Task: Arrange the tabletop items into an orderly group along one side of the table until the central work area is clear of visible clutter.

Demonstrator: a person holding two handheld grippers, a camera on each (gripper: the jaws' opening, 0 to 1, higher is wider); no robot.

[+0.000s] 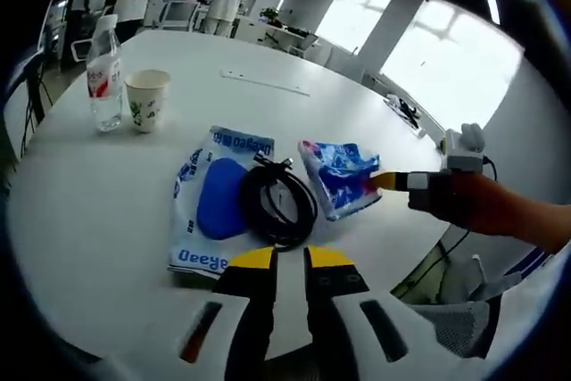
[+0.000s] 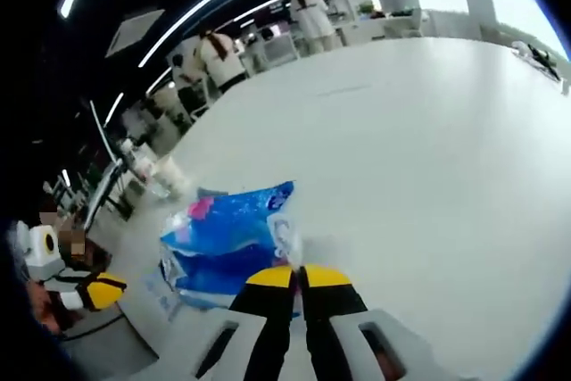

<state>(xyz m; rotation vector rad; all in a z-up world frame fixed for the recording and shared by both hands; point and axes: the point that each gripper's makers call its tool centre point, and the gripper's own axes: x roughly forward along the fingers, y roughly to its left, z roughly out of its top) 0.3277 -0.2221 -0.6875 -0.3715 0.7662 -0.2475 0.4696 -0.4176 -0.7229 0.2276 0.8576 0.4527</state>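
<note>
Blue crinkled packet point(image 1: 343, 176) lies just beside the coiled black cable point(image 1: 278, 201), on the side toward my right claw point(image 1: 390, 182), and that claw pinches the packet's near corner. From the right gripper view the packet point(image 2: 227, 243) sits straight ahead of the tips, its long axis running away and leftward; the jaws are pressed together on its thin edge. My left claw point(image 1: 293, 258) hangs short of the cable, tips nearly touching with a thin gap, holding nothing. The cable rests on a flat white-and-blue pouch point(image 1: 214, 198). Well beyond the cable stand a water bottle point(image 1: 104, 73) and paper cup point(image 1: 147, 101), touching or nearly so. My judgement: the right claw is placed to drag the packet toward that pair. Motion blur smears the right gripper view; how much film is caught between the jaws I cannot tell. The bench point(image 1: 80, 211) edge near me is cut off.
</note>
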